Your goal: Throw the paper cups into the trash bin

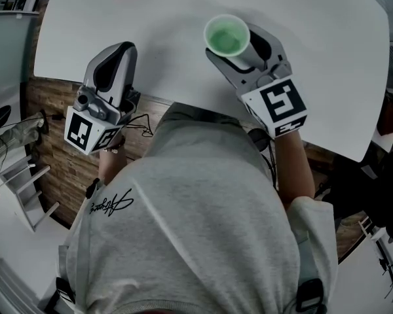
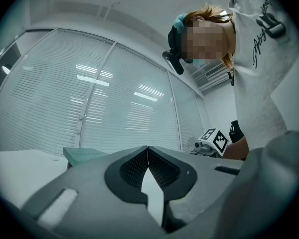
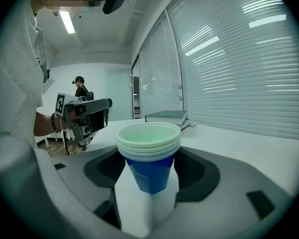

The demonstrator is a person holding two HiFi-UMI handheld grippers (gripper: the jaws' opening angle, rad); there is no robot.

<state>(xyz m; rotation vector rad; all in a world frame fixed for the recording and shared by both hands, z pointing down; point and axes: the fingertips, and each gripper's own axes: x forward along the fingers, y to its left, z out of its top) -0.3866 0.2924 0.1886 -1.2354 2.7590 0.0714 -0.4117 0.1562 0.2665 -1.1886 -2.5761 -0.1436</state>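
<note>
**Cups in the claw, no bin in sight**

The stack of paper cups (image 3: 149, 151) stands upright, rims up, its blue sides pinched between the jaws of the right gripper (image 3: 150, 176), which close only as far as the cups allow; it's held level above the white table (image 1: 150, 25), right of centre, likely so the nested stack stays together for carrying; the left gripper (image 2: 147, 156) hangs at the table's near left edge, jaws pressed together on nothing, seemingly kept clear; a book (image 3: 167, 116) lies far back; no trash bin shows anywhere.
</note>
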